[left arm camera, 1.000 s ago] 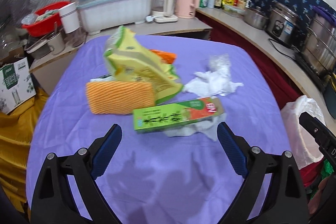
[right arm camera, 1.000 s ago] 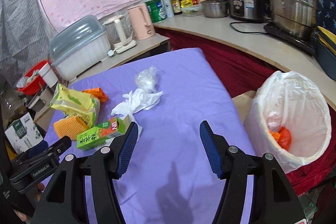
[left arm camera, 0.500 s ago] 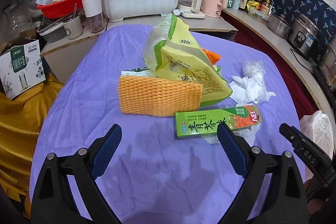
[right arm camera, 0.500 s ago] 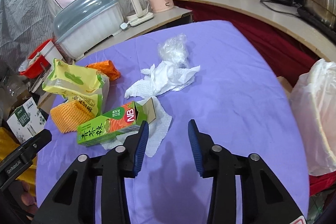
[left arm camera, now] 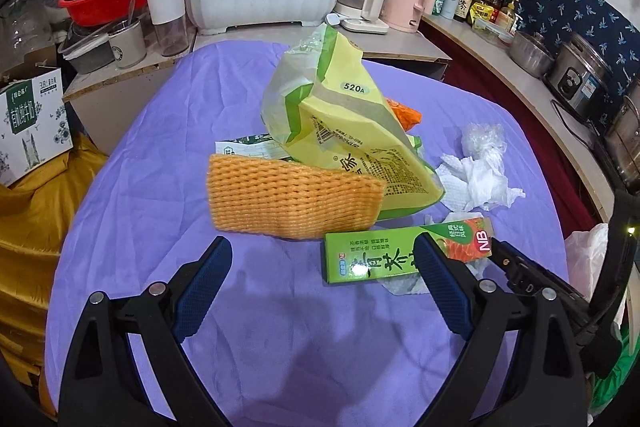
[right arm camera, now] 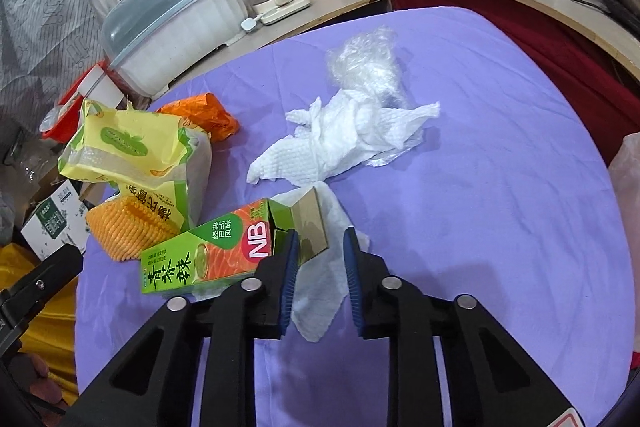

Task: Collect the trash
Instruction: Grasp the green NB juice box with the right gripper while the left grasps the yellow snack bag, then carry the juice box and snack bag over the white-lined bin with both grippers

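A: Where's the trash sitting?

B: Mid-bench, on the purple cover. The green box lies flat toward the near edge, its open flap over a white paper towel. Behind it are an orange foam net and a yellow-green bag. A crumpled tissue and clear plastic wrap lie toward the far right edge.

A: And the right gripper?

B: Its fingers have just been closing. They stand a narrow gap apart, the box flap and towel between them, neither pad visibly pressing.

A: The left gripper?

B: Fingers spread wide over the near edge, holding nothing; the right-hand finger overlaps the box.
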Demonstrator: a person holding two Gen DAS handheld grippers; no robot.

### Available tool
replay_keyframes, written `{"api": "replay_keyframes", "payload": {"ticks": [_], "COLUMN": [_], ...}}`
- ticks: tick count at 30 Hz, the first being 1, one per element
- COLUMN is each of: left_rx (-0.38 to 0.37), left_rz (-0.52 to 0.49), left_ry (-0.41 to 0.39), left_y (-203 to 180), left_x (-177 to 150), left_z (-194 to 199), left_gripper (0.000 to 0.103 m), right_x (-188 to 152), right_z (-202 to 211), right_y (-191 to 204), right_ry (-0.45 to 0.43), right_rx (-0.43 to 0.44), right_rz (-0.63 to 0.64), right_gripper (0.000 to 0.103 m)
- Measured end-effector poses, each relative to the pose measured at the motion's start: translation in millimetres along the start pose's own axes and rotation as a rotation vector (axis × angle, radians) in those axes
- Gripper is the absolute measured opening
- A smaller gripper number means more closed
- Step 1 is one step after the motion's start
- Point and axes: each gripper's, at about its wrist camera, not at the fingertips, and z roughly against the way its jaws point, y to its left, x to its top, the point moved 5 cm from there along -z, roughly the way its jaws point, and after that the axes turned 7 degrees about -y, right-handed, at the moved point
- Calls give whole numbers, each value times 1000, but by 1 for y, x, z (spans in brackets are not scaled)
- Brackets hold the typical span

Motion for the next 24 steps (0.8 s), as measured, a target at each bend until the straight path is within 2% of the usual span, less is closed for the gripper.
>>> {"api": "replay_keyframes", "payload": {"ticks": [1,4,11,17,20,21,22,24], "left_rx": [-4,-18,-52,-34,-31,-26,-27,-39], "left_rz": [0,2,49,96,95,90,84,70], "left_ry": [1,-2,-24,0,20,25,27,33], "left_y": [-1,-5,-17,-26,-32,-34,-35,-38], "left_x": [1,3,24,42,43,43,43,42], "left_z": [0,1,-4,-31,-44,-48,-50,-52], "left_gripper": [88,88,90,88,70,59,54,31], "right_x": [-1,-1,13,22,21,20,20,20], "right_z": [-2,0,24,35,35,35,35,37], "right_y": [2,6,6,3,2,1,1,-2], "right_ry": [3,-10,-71,-102,-100,-100,-101,-103], "right_rx": [6,23,37,34,36,38,39,42], "right_rz": [2,15,11,14,17,16,16,14], "right_gripper": [10,3,3,2,2,2,2,2]}}
